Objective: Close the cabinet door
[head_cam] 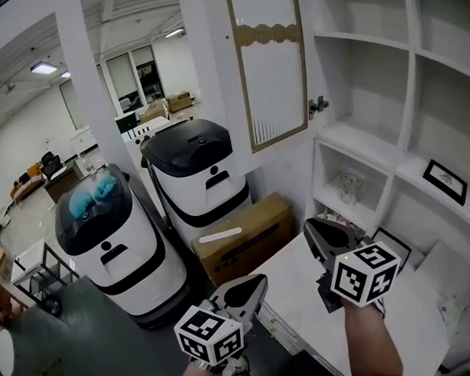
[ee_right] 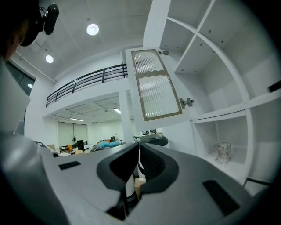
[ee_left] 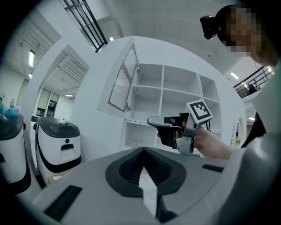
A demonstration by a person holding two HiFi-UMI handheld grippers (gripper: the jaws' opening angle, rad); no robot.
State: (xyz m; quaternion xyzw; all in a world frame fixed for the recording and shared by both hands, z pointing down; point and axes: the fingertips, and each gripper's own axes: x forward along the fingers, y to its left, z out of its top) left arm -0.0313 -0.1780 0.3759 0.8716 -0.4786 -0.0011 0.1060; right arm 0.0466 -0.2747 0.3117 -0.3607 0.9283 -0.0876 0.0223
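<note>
Large white hall, ceiling lights on, desks and windows far back at left. At right, a tall white cabinet (head_cam: pixel 405 52) of open shelves, set above a white counter (head_cam: pixel 304 297).

On the floor beside it: two white machines with black tops, one nearer the cabinet (head_cam: pixel 199 177), one further left (head_cam: pixel 108 237). Cardboard box (head_cam: pixel 245 236) just beside the counter's end.

On the shelves: glass jar (head_cam: pixel 350 189) in a lower compartment; framed picture (head_cam: pixel 445 182) lying on the shelf to its right.

Cabinet door (head_cam: pixel 269 63): white frame, ribbed glass panel, tan trim. Hinged along its right edge, two metal hinges (ee_right: pixel 186 102) seen in the right gripper view. Swung well out from the upper compartment and standing open, its glass face turned toward the camera on the head.

Left hand-held gripper (head_cam: pixel 257 283): low in the head view, at the counter's left edge, pointing roughly level toward the cardboard box. Jaws together at the tips, nothing between them.

Right hand-held gripper (head_cam: pixel 314 228): over the counter, pointing toward the lower shelves near the glass jar. Jaws closed, nothing gripped.

Both hand-held grippers well below the cabinet door, neither touching it. Marker cube uppermost on each, a hand behind each.
</note>
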